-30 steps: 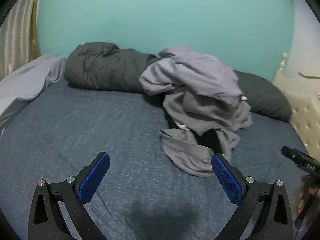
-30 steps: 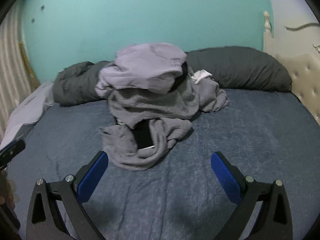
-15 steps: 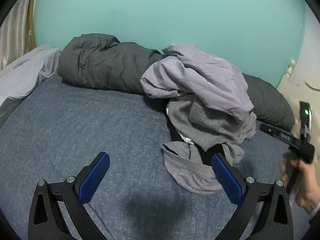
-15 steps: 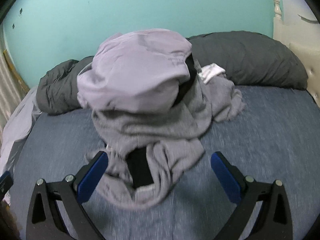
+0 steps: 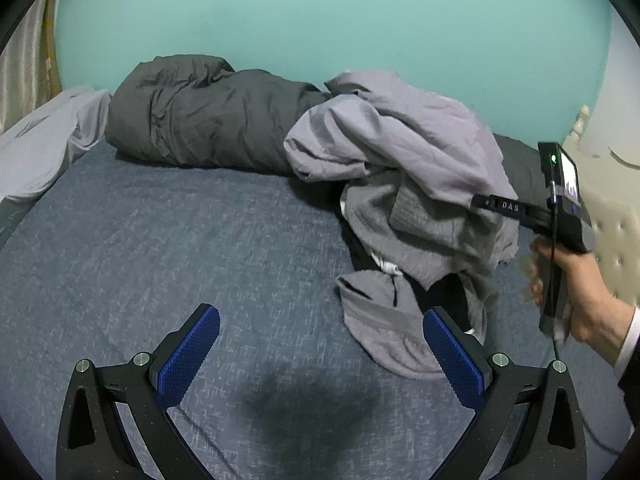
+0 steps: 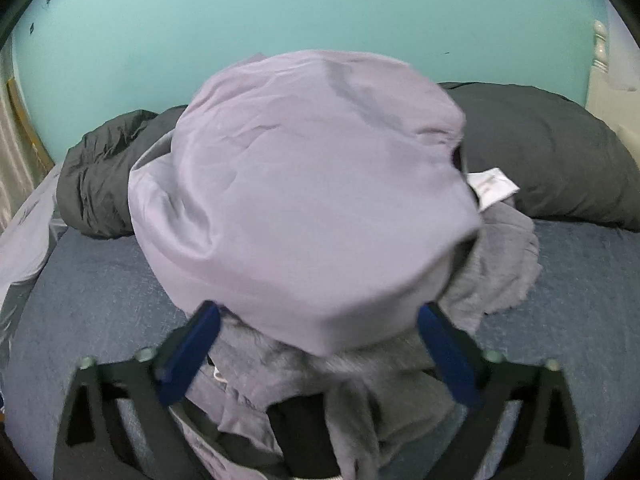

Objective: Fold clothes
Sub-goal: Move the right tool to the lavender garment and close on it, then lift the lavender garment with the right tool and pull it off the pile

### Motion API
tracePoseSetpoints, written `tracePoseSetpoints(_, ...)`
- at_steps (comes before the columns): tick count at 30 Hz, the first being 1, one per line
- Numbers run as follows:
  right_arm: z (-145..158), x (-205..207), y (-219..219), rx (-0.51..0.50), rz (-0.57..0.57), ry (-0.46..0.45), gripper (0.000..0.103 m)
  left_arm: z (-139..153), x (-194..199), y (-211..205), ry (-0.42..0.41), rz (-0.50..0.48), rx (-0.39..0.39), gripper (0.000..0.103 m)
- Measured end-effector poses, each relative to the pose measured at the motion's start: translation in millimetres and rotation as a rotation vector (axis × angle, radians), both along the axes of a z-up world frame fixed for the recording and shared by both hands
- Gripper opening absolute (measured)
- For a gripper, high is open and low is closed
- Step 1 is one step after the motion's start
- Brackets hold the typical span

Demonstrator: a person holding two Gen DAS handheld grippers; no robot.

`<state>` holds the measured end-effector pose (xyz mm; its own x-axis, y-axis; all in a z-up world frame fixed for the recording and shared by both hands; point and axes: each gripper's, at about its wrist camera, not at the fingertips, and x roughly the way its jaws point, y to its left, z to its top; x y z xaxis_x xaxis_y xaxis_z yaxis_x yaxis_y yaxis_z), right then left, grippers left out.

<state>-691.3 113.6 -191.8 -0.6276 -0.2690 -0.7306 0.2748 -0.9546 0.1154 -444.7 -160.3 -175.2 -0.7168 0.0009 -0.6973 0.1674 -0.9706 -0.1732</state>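
Clothes (image 6: 312,200) heaped mid-bed (image 5: 160,248), unfolded; pickup step is beginning.
Right gripper (image 6: 318,344) is closing around the lilac top garment; left gripper (image 5: 320,356) is hanging released near the heap. Next: pinch one layer only.

My left wrist camera sits low over the blue-grey bed sheet (image 5: 168,240), looking forward and downward toward the teal wall (image 5: 320,20), with the heap of lilac and grey clothes (image 5: 408,184) near, off to its right. My right wrist camera faces the same wall (image 6: 280,8) but hangs very close over that heap (image 6: 312,200), which fills its middle. Both views share the heap, the rolled dark grey duvet (image 5: 200,116) (image 6: 100,180), sheet and wall.
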Motion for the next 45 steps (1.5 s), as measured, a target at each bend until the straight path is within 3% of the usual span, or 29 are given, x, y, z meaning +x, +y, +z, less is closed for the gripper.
tracePoseSetpoints(5,3,10,-1,0.039,0.01,0.075,0.026,-5,15,-9,0.007,0.017,-0.008,0.103)
tracePoseSetpoints(8,13,23,4,0.036,0.014,0.119,0.009,-3,25,-12,0.017,0.034,-0.005,0.103)
tracePoseSetpoints(17,54,70,-4,0.0,0.109,0.21,0.004,13,63,-5,0.047,0.053,-0.013,0.103)
tracePoseSetpoints(25,81,138,6,-0.082,0.197,0.26,0.004,14,107,-9,0.071,0.091,-0.011,0.103)
tracePoseSetpoints(34,93,235,14,-0.149,0.272,0.304,0.003,19,169,1,0.122,0.096,-0.011,0.103)
tracePoseSetpoints(45,146,384,35,-0.174,0.292,0.376,0.001,71,296,21,0.188,0.086,0.017,0.103)
